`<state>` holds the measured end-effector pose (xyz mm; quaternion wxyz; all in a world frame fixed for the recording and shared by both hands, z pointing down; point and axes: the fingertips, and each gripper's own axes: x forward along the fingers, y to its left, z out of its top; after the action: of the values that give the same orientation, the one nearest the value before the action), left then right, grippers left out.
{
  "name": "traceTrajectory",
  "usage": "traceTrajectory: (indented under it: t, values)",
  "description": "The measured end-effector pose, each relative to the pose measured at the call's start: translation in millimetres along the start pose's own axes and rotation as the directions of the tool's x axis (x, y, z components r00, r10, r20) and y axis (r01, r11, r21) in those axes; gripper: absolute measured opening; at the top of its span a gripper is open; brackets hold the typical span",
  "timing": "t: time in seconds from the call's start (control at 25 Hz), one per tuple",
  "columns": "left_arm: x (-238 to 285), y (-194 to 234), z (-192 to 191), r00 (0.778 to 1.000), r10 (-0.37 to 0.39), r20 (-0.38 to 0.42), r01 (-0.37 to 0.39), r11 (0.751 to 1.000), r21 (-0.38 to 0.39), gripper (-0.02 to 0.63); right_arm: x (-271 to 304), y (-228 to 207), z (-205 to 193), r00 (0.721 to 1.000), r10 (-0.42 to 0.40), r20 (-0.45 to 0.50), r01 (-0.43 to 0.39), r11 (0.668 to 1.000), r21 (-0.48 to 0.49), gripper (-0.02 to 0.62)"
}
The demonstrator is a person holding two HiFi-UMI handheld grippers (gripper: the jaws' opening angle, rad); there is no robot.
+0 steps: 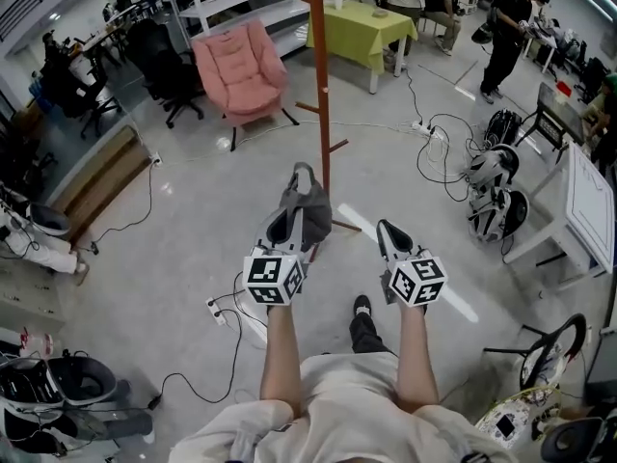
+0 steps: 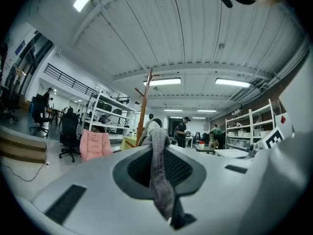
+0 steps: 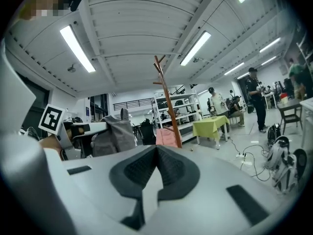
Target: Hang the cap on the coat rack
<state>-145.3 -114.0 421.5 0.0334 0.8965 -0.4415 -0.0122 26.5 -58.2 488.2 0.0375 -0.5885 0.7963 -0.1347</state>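
Note:
In the head view my left gripper (image 1: 294, 222) is shut on a grey cap (image 1: 308, 205), held up just in front of the brown wooden coat rack (image 1: 323, 114). The left gripper view shows a strip of the cap's grey fabric (image 2: 160, 173) pinched between the pads, with the coat rack (image 2: 144, 106) standing beyond it. To its right my right gripper (image 1: 388, 231) is shut and holds nothing. From the right gripper view the cap (image 3: 115, 134) hangs at the left and the coat rack (image 3: 168, 104) rises ahead with its pegs at the top.
A pink armchair (image 1: 241, 70) and black office chairs (image 1: 169, 66) stand behind the rack, with a yellow-green table (image 1: 359, 27) beyond. Cables and a power strip (image 1: 217, 309) lie on the floor. Helmets (image 1: 492, 186) and a white table (image 1: 583, 205) are at the right. A person (image 1: 506, 32) stands at the far right.

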Motion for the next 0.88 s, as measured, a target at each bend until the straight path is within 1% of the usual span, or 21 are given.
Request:
traceTrajectory:
  t: [0.2, 0.52, 0.68, 0.88]
  values:
    - [29.4, 16.3, 2.2, 1.000, 0.014, -0.006, -0.014, 1.000, 0.020, 0.037, 44.9, -3.4, 5.9, 0.998, 0.059, 0.004, -0.059, 0.998, 0.017, 0.002]
    - [76.9, 29.6, 8.1, 0.998, 0.062, -0.008, -0.062, 0.997, 0.049, 0.037, 101.1, -28.5, 25.9, 0.986, 0.164, 0.015, -0.165, 0.985, 0.040, 0.002]
    - [98.4, 26.7, 11.3, 0.996, 0.091, -0.006, -0.090, 0.993, 0.073, 0.037, 122.1, -43.1, 20.4, 0.964, 0.261, -0.058, -0.259, 0.965, 0.042, 0.002]
    - [125.8, 28.3, 19.4, 0.991, 0.130, 0.017, -0.131, 0.988, 0.079, 0.037, 144.5, -69.5, 21.6, 0.945, 0.305, -0.117, -0.304, 0.952, 0.026, 0.002]
